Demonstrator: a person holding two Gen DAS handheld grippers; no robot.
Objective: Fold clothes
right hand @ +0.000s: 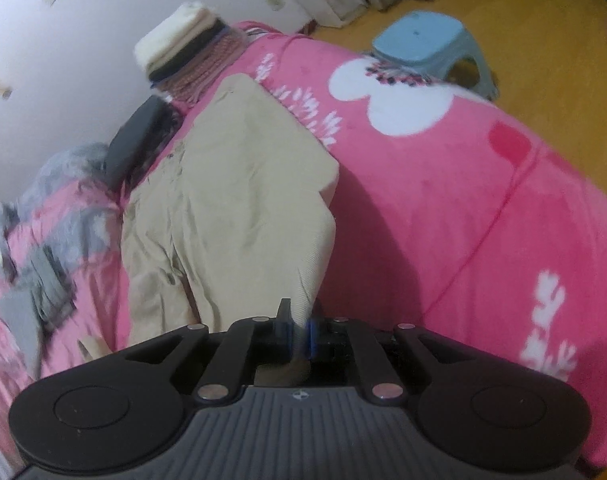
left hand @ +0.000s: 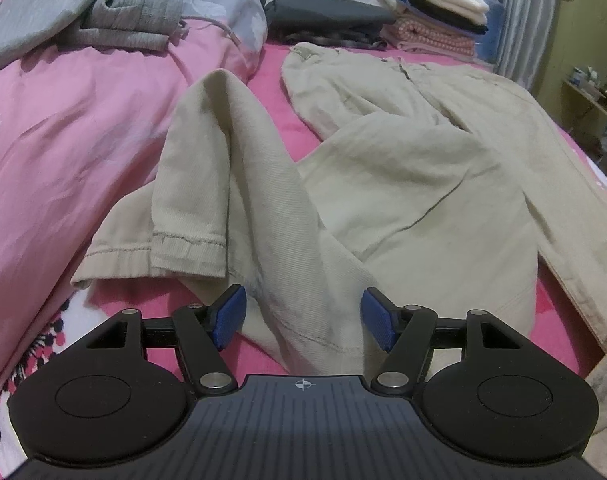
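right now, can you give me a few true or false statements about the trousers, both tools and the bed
1. The left tool is open, beige cotton trousers lying between its blue pads. True.
2. The right tool is open and empty. False: it is shut on the trousers' fabric.
3. The stack of folded clothes has a white item on top. True.
4. The trousers lie on a green sheet. False: the pink bed cover.
5. The light blue plastic stool stands on the bed. False: on the floor beside it.
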